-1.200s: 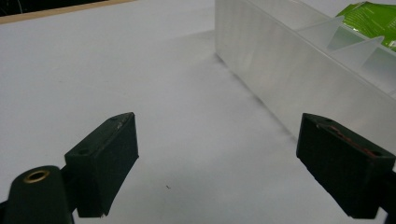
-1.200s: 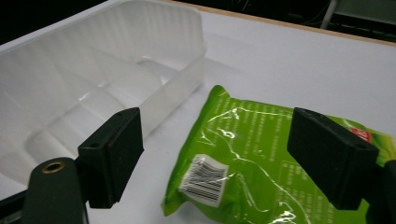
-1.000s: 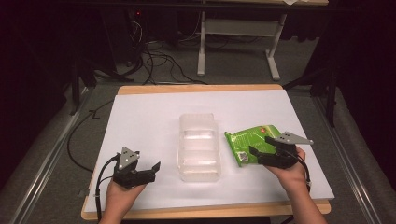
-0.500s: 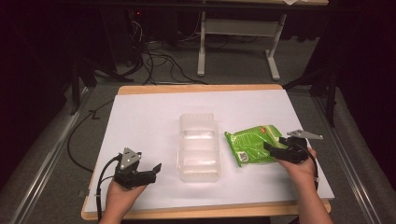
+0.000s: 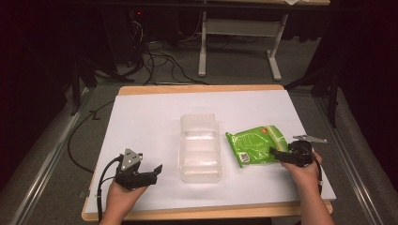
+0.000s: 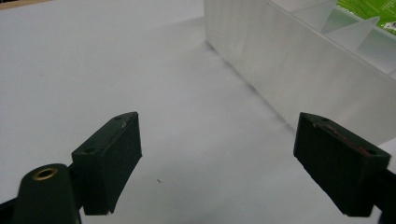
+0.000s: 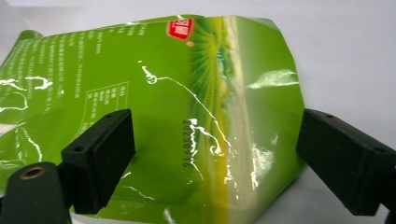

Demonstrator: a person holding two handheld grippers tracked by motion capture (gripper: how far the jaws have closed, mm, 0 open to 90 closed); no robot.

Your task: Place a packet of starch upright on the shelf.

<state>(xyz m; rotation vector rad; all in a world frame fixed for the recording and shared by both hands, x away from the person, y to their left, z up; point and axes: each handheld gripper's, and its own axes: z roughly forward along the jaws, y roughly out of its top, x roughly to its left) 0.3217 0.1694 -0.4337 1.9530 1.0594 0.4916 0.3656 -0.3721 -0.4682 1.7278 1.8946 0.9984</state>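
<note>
I see a white-topped table (image 5: pixel 141 117) with a wooden edge on grey carpet (image 5: pixel 234 65), black cables (image 5: pixel 155 61) and a white desk frame (image 5: pixel 239 33) beyond, in dark surroundings.

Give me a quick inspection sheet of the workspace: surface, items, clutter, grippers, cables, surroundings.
Surface: white table top with wooden edging.
Job's things: clear plastic divided container at centre; green snack pouch lying flat beside it.
Clutter: nothing seen.
Grippers: left gripper open, on bare table near the container; right gripper open, jaws straddling the pouch's end.
Cables: black cable trailing from the left gripper; floor cables beyond the table.
Surroundings: white table frame legs, dark room.
</note>
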